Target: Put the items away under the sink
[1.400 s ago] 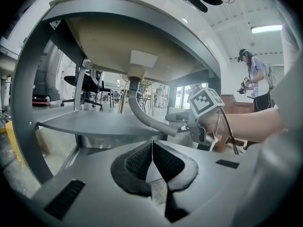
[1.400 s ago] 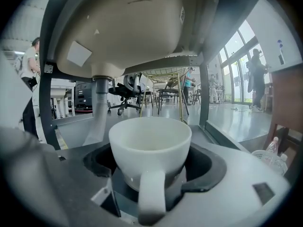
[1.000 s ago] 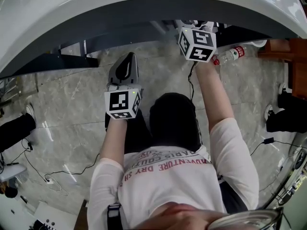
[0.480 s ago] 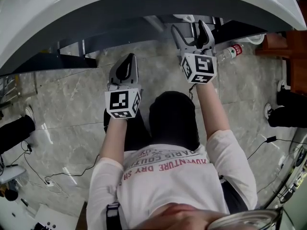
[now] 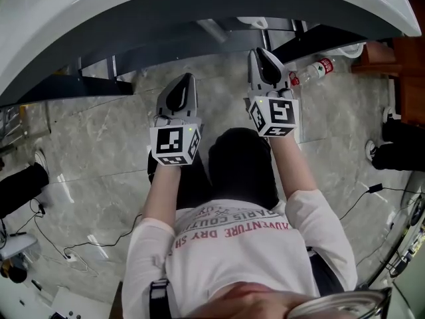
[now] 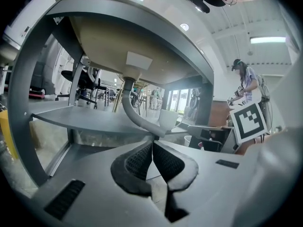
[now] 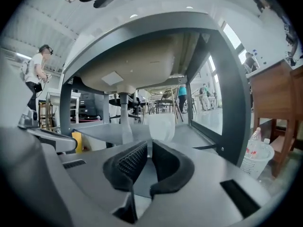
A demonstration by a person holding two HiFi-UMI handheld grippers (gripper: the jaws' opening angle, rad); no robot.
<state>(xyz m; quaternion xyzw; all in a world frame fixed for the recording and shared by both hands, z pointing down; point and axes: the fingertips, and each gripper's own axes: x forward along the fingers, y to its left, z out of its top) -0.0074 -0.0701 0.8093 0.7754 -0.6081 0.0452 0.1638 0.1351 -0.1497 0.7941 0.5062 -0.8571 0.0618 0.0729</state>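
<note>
The cup (image 6: 169, 120) stands on the shelf (image 6: 80, 118) under the sink (image 6: 142, 41), ahead of us. Our left gripper (image 6: 152, 145) has its jaws together, empty. Our right gripper (image 7: 147, 148) has just been closing its jaws, now nearly together on nothing.

Grey marbled floor (image 5: 86, 145), plastic bottle (image 5: 312, 72) on it, low grey shelf (image 6: 80, 119) bearing pale cup (image 6: 169, 119)
</note>
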